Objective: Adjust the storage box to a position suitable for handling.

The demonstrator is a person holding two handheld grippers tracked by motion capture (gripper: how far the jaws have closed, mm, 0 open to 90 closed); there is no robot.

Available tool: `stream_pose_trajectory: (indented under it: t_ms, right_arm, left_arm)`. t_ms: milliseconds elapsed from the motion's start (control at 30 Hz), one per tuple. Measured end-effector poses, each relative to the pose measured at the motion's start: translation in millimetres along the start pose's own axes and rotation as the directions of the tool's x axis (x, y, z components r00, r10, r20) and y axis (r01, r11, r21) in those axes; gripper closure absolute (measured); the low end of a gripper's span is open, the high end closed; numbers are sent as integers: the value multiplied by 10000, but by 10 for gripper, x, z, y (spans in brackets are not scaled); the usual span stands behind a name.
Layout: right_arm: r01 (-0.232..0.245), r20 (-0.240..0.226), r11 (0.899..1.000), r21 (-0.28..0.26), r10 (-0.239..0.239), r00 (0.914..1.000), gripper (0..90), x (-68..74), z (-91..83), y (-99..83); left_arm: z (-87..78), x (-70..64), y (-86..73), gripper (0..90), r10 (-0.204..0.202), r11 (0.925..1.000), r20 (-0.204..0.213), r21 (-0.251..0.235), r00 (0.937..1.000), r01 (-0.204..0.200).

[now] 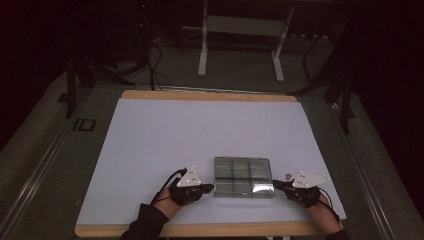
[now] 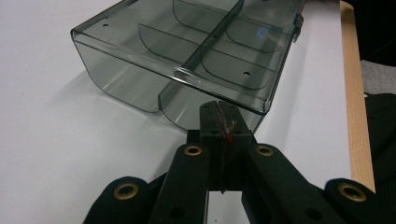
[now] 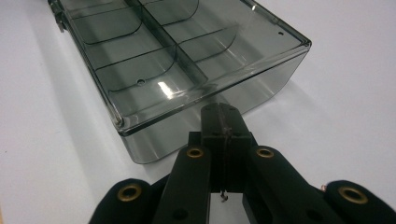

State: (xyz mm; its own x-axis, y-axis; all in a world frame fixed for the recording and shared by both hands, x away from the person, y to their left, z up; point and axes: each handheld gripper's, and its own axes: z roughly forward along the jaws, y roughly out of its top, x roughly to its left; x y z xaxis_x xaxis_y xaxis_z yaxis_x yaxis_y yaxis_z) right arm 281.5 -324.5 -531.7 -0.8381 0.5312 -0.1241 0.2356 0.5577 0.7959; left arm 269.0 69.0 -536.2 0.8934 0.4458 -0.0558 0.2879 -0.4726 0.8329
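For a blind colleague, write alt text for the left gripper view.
The left gripper, jaws shut, points at the side wall of a smoky clear plastic organizer box with divided compartments. The box sits on a white table with a wooden edge.

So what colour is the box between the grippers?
The box is see-through smoky grey plastic with dividers inside; the right gripper view shows it best.
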Motion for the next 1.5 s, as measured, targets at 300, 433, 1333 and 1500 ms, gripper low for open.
stream_pose_trajectory:
  t_ms: [300,433,1333,1500]
  right_arm:
    - [18,-63,9997,-236,-20,10000,900,1,-52,38]
    - [40,-60,9997,-238,-41,10000,900,16,-60,61]
    - [162,423,9972,-733,-131,9990,693,-97,-68,232]
    - [249,422,9970,-730,-218,9989,678,-126,-44,285]
  left_arm:
    - [-18,-21,38,900,15,10000,58,-11,10000,-15]
    - [-22,-27,54,900,81,10000,62,-17,9999,-81]
    - [-41,177,256,616,-93,9964,-596,-843,9982,42]
    - [-54,235,274,609,-239,9953,-641,-952,9977,177]
